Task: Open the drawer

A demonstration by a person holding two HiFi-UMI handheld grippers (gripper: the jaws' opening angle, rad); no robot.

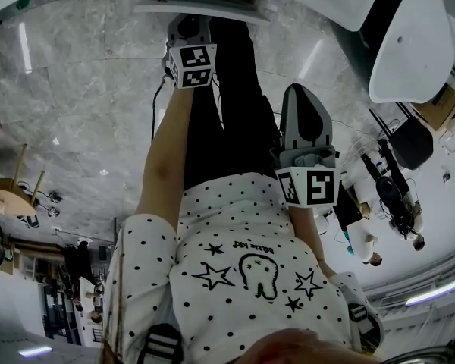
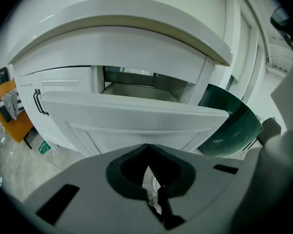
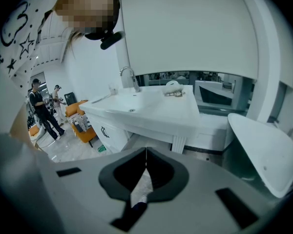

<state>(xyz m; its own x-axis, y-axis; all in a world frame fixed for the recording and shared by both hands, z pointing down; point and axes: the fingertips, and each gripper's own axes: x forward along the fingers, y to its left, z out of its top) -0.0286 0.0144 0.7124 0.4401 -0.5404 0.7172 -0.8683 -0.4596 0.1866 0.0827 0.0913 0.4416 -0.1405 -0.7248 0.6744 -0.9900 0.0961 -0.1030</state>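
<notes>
The white drawer (image 2: pixel 132 121) of the vanity stands pulled partway out, and its dim inside (image 2: pixel 136 87) shows above the front panel. My left gripper (image 2: pixel 147 150) is just in front of that panel, jaws together with nothing between them. In the head view the left gripper (image 1: pixel 188 29) reaches up to the drawer (image 1: pixel 205 6) at the top edge. My right gripper (image 1: pixel 305 97) hangs lower and to the right, away from the drawer. In the right gripper view the right gripper (image 3: pixel 146 155) is shut and empty, pointing towards the vanity (image 3: pixel 151 111) from a distance.
A black handle (image 2: pixel 37 102) sits on the cabinet door left of the drawer. A dark green bin (image 2: pixel 232 123) stands to its right. A white chair (image 1: pixel 413 44) is on the right. A tap (image 3: pixel 129 77) rises from the basin top. People (image 3: pixel 41 111) stand far left by an orange seat (image 3: pixel 80 123).
</notes>
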